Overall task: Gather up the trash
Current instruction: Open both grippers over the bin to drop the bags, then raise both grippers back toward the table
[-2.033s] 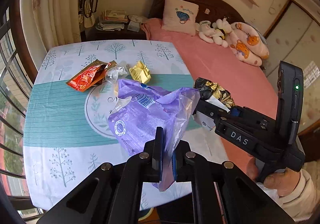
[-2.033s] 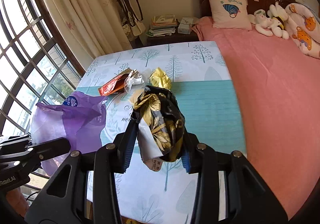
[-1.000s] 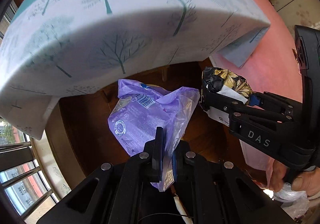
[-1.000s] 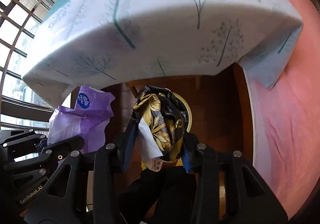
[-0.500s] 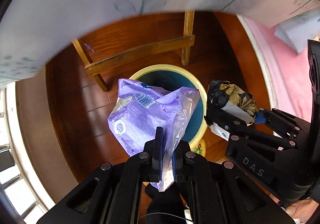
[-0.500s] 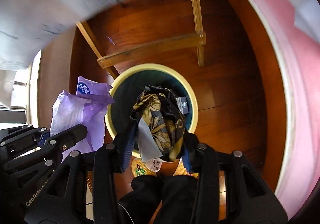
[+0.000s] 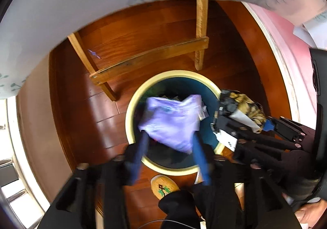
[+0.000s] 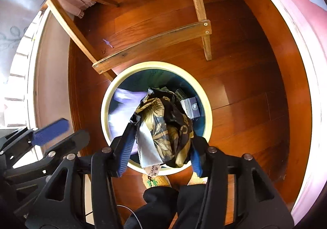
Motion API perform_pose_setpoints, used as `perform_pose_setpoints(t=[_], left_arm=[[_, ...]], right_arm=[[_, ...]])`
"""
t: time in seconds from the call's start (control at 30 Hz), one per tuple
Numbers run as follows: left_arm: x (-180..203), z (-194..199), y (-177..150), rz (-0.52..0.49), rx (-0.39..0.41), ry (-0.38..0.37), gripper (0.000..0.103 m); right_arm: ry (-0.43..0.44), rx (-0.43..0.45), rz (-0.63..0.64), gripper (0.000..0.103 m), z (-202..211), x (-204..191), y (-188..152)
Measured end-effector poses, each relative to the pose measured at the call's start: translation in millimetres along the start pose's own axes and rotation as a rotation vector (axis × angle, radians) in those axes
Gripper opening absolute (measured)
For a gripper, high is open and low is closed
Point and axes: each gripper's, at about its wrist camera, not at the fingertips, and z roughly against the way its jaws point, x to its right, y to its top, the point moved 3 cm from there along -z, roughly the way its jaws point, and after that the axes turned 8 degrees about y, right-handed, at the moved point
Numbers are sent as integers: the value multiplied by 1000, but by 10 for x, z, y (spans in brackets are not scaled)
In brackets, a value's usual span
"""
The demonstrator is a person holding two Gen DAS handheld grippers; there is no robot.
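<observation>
A round bin with a cream rim [image 7: 130, 114] [image 8: 105, 106] and dark teal inside stands on the wooden floor under the table. My left gripper [image 7: 169, 143] is open above it; the purple plastic bag [image 7: 173, 118] is loose and blurred between the spread fingers, over the bin mouth. It also shows inside the bin in the right wrist view [image 8: 122, 102]. My right gripper [image 8: 161, 143] is shut on a black and gold floral wrapper [image 8: 163, 124] [image 7: 243, 104], held above the bin.
Wooden table legs and a crossbar [image 7: 151, 57] [image 8: 155, 43] stand just behind the bin. The tablecloth edge [image 7: 102, 4] hangs above. A pink bed side [image 8: 302, 24] runs on the right. The person's slippered foot [image 7: 163, 186] is at the bin's near side. Other trash [image 8: 190, 106] lies in the bin.
My left gripper has opened and let go of the purple bag, which drops into the bin. Both grippers have moved closer over the bin. The right still holds the floral wrapper.
</observation>
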Motion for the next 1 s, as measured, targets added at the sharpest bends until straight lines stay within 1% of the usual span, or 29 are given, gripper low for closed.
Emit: perform_pose_setpoints(t=[0.03, 0.07, 0.1, 0.13, 0.4, 0.6, 0.77, 0.87, 1.0], left_arm=[[-40, 32, 1, 8, 2, 2, 73], [-71, 62, 8, 17, 5, 1, 78], [-107, 91, 15, 24, 11, -1, 84], [-129, 113, 23, 27, 15, 0, 85], [-185, 334, 50, 13, 34, 27, 85], [-193, 720, 22, 30, 27, 23, 85], [-172, 1264, 8, 33, 36, 16, 85], [-155, 1671, 28, 25, 58, 23, 85], [-143, 2275, 58, 16, 99, 33, 85]], right_arm=[[-3, 1, -8, 50, 7, 20, 12], [-5, 5, -13, 54, 29, 29, 21], [-8, 11, -13, 56, 58, 29, 32], [-13, 18, -9, 58, 80, 31, 40], [-10, 51, -6, 58, 336, -53, 57], [-2, 68, -24, 58, 661, -128, 9], [1, 56, -44, 58, 1110, -246, -54], [10, 51, -50, 58, 1434, -341, -73], [22, 66, -34, 58, 1938, -512, -60]])
